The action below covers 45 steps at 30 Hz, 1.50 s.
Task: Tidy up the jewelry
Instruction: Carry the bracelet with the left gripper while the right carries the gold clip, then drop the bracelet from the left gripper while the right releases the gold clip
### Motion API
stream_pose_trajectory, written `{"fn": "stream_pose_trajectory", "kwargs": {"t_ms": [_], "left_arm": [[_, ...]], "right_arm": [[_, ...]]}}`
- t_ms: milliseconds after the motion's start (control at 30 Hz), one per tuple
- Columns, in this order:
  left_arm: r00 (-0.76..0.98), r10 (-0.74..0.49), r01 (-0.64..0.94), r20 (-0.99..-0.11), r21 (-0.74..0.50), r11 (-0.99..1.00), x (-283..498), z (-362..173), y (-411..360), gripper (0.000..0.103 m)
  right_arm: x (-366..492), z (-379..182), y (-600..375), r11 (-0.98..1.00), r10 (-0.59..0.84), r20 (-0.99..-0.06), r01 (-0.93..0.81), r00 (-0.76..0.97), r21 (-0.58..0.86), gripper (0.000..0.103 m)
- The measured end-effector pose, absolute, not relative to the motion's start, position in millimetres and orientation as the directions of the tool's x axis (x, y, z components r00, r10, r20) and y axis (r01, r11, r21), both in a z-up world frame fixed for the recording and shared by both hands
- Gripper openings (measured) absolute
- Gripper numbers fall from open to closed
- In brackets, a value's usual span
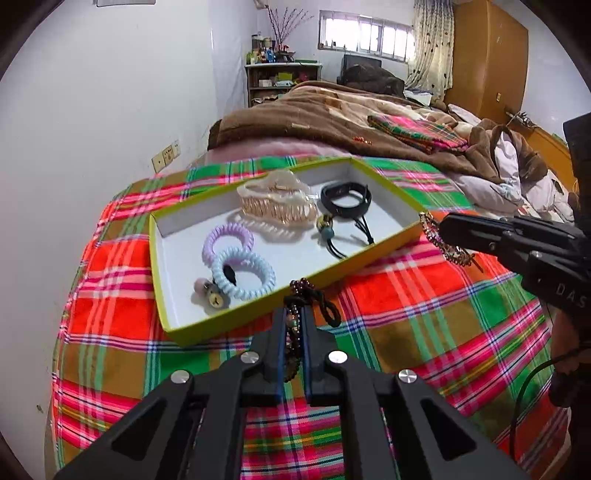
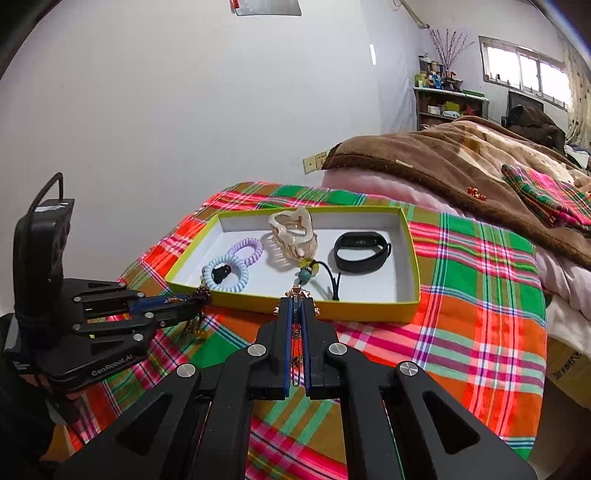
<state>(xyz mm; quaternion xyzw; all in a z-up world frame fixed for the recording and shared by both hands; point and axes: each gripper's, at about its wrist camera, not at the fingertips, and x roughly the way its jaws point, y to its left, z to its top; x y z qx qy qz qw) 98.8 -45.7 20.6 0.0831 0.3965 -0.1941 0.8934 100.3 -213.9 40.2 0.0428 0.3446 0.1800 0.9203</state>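
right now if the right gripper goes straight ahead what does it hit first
Probably the near yellow wall of the tray, just ahead of the right gripper, which is shut on a gold chain piece. If it clears the rim, the bead hair tie comes next.

white walls (image 2: 184, 110), barred window (image 1: 365, 35), wooden wardrobe (image 1: 487, 55)

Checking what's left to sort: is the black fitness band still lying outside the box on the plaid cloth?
No, the black fitness band lies inside the yellow-rimmed box, beside the hair claw.

My left claw (image 2: 197, 297) is matte black with blue pads, silver screw heads and white "GenRobot.AI" lettering; my right claw (image 1: 441, 230) is black too, a black cable trailing.
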Motion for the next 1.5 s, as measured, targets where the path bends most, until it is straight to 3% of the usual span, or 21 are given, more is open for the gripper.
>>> {"fn": "stream_pose_trajectory", "kwargs": {"t_ms": [533, 1500], "left_arm": [[0.640, -0.327, 0.374, -0.695, -0.090, 0.923, 143, 50, -23, 0.008], [0.568, -0.300, 0.305, -0.767, -0.142, 0.942, 212, -1, -22, 0.008]], "right_arm": [[145, 52, -217, 0.946, 0.322, -0.625, -0.274, 0.711, 0.175, 0.004], [201, -6, -229, 0.965, 0.246, -0.745, -0.232, 0.620, 0.125, 0.004]]}}
